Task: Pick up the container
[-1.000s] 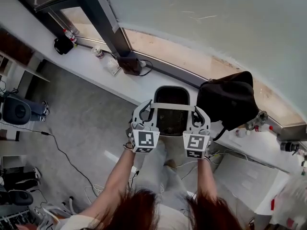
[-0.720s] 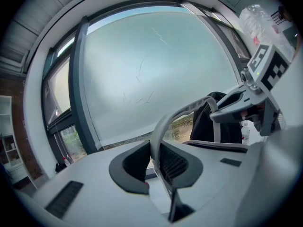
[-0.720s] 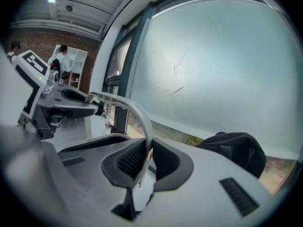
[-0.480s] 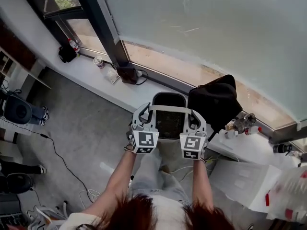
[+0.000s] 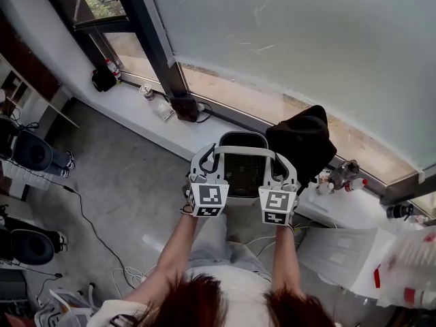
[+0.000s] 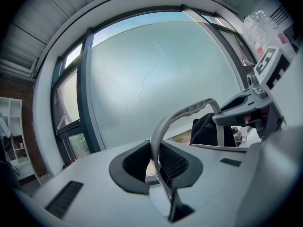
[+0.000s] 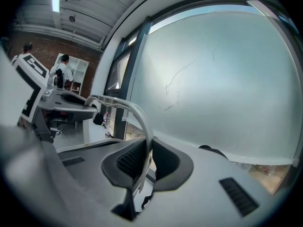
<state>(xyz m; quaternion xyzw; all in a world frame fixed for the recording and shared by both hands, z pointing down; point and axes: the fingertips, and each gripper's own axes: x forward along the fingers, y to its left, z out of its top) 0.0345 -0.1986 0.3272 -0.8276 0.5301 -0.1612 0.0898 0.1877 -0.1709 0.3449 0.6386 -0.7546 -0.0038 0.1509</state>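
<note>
The container is a black mesh basket with a pale grey handle arching over its top. It hangs in the air in front of me, above the floor by the window sill. My left gripper is shut on the left end of the handle, and my right gripper is shut on the right end of the handle. In the left gripper view the left gripper pinches the handle between its dark pads, and the right gripper view shows the right gripper doing the same.
A white window sill runs under a large frosted window with a dark pillar. A black bag lies on the sill right of the basket, with small bottles beyond it. Cables and black chairs stand on the grey floor at left.
Both grippers keep their hold on the handle. The view has drifted, so the sill and the black bag now sit a little closer to the basket.
</note>
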